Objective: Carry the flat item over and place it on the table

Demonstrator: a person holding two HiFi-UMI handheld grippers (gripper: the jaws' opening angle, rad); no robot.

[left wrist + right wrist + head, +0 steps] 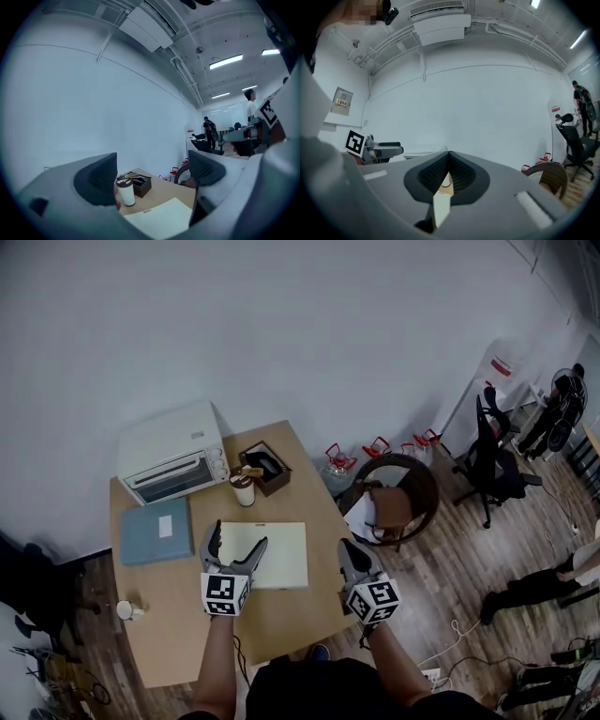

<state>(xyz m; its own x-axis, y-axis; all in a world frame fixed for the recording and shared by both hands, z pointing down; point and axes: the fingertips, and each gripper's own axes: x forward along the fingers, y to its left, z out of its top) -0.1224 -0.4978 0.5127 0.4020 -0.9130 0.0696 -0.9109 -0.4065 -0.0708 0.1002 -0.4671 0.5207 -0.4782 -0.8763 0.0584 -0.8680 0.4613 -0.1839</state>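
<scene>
A cream flat pad [281, 554] lies in the middle of the wooden table [300, 610]. My left gripper [237, 535] hovers over the pad's left part, jaws wide open with nothing between them. In the left gripper view, the left gripper [152, 173] frames a white cup [125, 192] and a brown box [140, 183], with the pad [161, 220] below. My right gripper [345, 547] hangs by the table's right edge, off the pad. Its jaws [447, 161] are shut, with only a cream sliver showing through the gap beneath the pads.
A blue flat folder [155, 531] lies at the table's left, a white toaster oven [173, 460] behind it. The cup [243, 489] and brown box [265, 468] stand behind the pad. A small cup [125, 610] sits at the left edge. A round chair [394, 498] stands right of the table.
</scene>
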